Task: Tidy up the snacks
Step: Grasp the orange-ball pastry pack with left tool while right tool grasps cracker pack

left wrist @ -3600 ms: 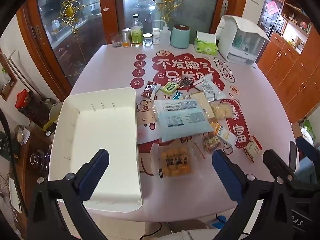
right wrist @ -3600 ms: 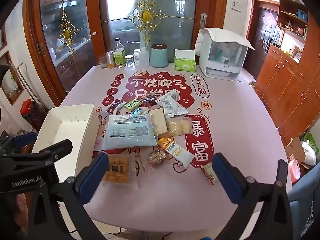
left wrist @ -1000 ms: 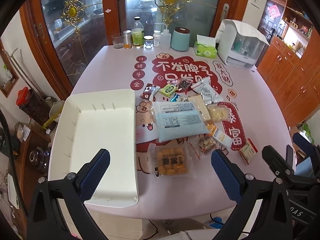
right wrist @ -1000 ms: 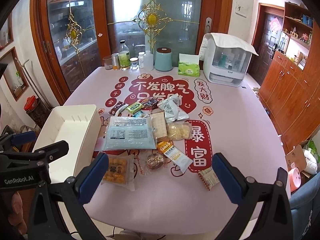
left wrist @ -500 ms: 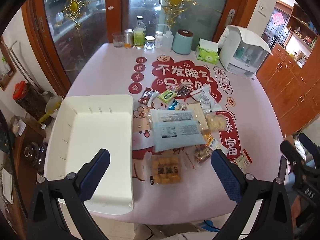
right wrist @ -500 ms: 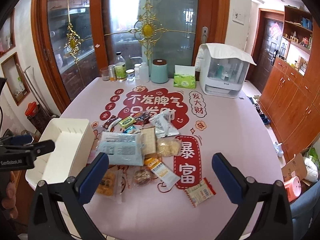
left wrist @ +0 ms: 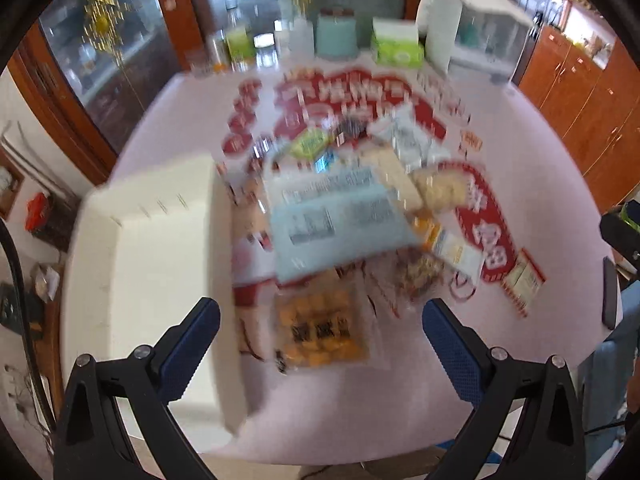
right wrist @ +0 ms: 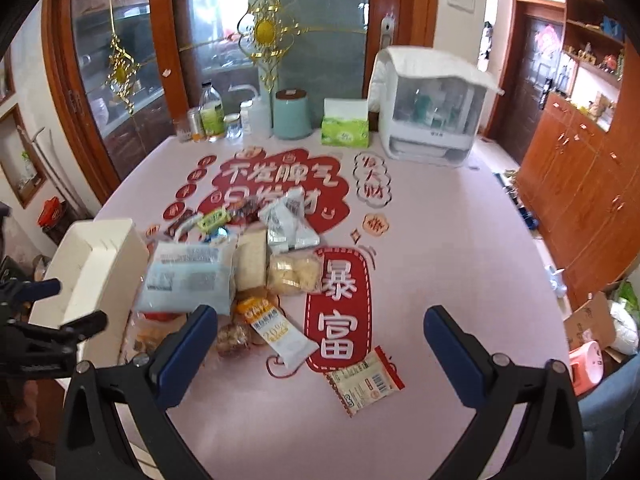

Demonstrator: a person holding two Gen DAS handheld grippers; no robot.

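While both grippers hang above the near edge of the pink table point(right wrist: 460, 240), neither holds anything: the left gripper point(left wrist: 320, 344) has its blue-padded fingers point(left wrist: 188, 348) spread wide over the near end of the snack pile, and the right gripper point(right wrist: 320, 344) is spread just as wide over bare tablecloth and the red printed panel. The left wrist view is smeared by motion, so fine detail there cannot be read.

A white bin point(left wrist: 152, 280) sits at the left of the table, empty as far as shows. Just right of it lies the heap of snacks. A large pale blue pack point(right wrist: 188, 276) is the biggest, overlapping its neighbours. Near of it lies a clear bag of orange pieces point(left wrist: 320, 328), between the left fingers in that view. Right of the blue pack are a beige bar point(right wrist: 252, 260) and a bag of pale puffs point(right wrist: 294, 272), touching each other. A silver pouch point(right wrist: 286, 226) and a green packet point(right wrist: 212, 220) lie farther back. A white and orange stick pack point(right wrist: 276, 328) lies near of the puffs, beside a small brown snack point(right wrist: 232, 338). A small flat packet point(right wrist: 366, 378) lies apart, nearest the right gripper.

Along the far edge stand bottles point(right wrist: 212, 114), a teal canister point(right wrist: 292, 114), a green tissue box point(right wrist: 346, 128) and a white appliance point(right wrist: 432, 112).
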